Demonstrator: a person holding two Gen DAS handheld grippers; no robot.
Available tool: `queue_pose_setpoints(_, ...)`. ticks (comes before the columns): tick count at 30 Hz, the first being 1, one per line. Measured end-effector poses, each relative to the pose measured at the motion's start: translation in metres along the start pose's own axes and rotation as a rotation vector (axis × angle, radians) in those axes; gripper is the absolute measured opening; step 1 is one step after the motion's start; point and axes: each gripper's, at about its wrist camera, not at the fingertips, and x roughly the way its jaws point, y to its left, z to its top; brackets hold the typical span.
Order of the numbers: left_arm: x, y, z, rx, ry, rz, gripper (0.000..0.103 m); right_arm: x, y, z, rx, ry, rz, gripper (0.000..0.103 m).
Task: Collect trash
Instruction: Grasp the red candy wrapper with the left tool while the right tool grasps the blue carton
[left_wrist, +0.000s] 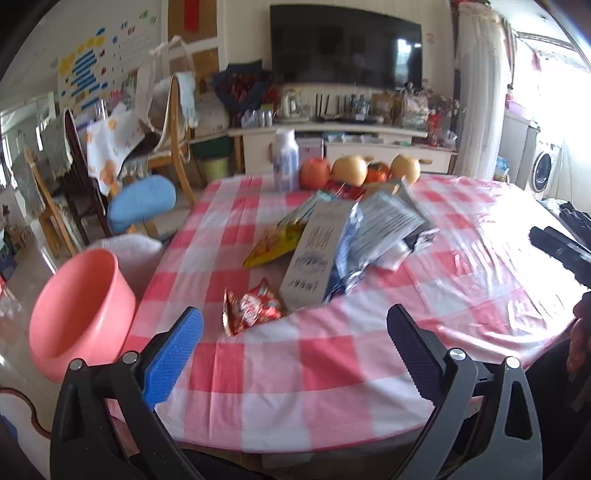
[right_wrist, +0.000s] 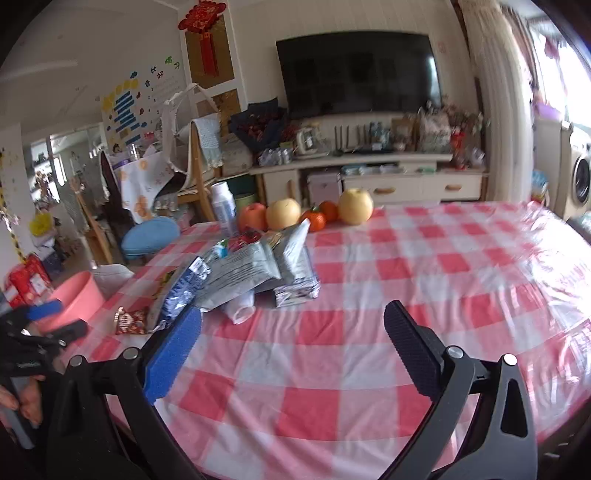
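Observation:
Trash lies in a heap on the red-and-white checked table (left_wrist: 332, 354): a small red snack wrapper (left_wrist: 253, 308) nearest me, a grey carton (left_wrist: 316, 254), a yellow chip bag (left_wrist: 275, 243) and silver foil bags (left_wrist: 384, 229). A pink bucket (left_wrist: 79, 314) stands off the table's left edge. My left gripper (left_wrist: 295, 332) is open and empty, just in front of the red wrapper. My right gripper (right_wrist: 293, 332) is open and empty over the cloth, right of the foil bags (right_wrist: 258, 269); the red wrapper (right_wrist: 129, 321) and the bucket (right_wrist: 72, 299) show at its left.
A white bottle (left_wrist: 286, 158), apples, pears and oranges (left_wrist: 349, 170) stand at the table's far edge. A blue stool (left_wrist: 142, 203), wooden chairs and a white bag (left_wrist: 127, 247) are on the left. A TV cabinet (left_wrist: 351, 140) runs along the back wall.

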Motion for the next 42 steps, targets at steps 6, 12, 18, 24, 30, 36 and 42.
queue_pose_setpoints(6,0.037,0.026,-0.01,-0.105,0.084,-0.021,0.098,0.024,-0.003,0.0,0.049,0.087,0.11,0.1)
queue_pose_setpoints(12,0.074,0.045,-0.007,-0.223,0.134,0.015,0.097,0.043,0.005,0.0,0.051,0.131,0.191,0.099)
queue_pose_setpoints(18,0.105,0.056,-0.005,-0.297,0.166,0.047,0.077,0.052,0.018,0.001,0.031,0.156,0.237,0.099)
queue_pose_setpoints(24,0.118,0.055,-0.003,-0.284,0.155,0.031,0.073,0.074,0.038,0.005,0.034,0.195,0.288,0.081)
queue_pose_setpoints(30,0.131,0.048,-0.002,-0.262,0.167,-0.001,0.063,0.109,0.078,0.006,0.019,0.258,0.366,0.077)
queue_pose_setpoints(36,0.134,0.049,0.0,-0.241,0.157,-0.015,0.051,0.152,0.099,0.003,0.126,0.327,0.398,0.063)
queue_pose_setpoints(42,0.136,0.054,0.002,-0.254,0.156,-0.048,0.049,0.184,0.1,0.0,0.266,0.381,0.383,0.061)
